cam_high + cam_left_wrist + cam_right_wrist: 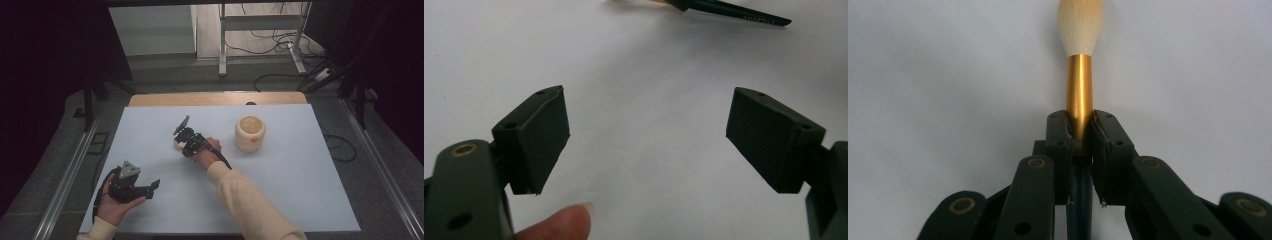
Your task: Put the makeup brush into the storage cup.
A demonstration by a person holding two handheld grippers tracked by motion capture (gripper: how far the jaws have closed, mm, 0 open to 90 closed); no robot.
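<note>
Right gripper clamps the makeup brush, bristles pointing ahead; left gripper gapes wide near the worktop's near-left corner.

The right tongs are closed tight on a brush. The two black jaws press on the shiny gold part of the brush, one from each side. The gold part sticks up straight past the jaw tips. On top of it sits the soft, cream-white tuft, round and fat, coming to a blunt end near the top edge. Below the jaws a dark bit of the brush handle runs down between the black arms of the tongs. Small brass rings dot those arms. Behind it all is the plain pale tabletop, with a soft shadow around the tongs.
</note>
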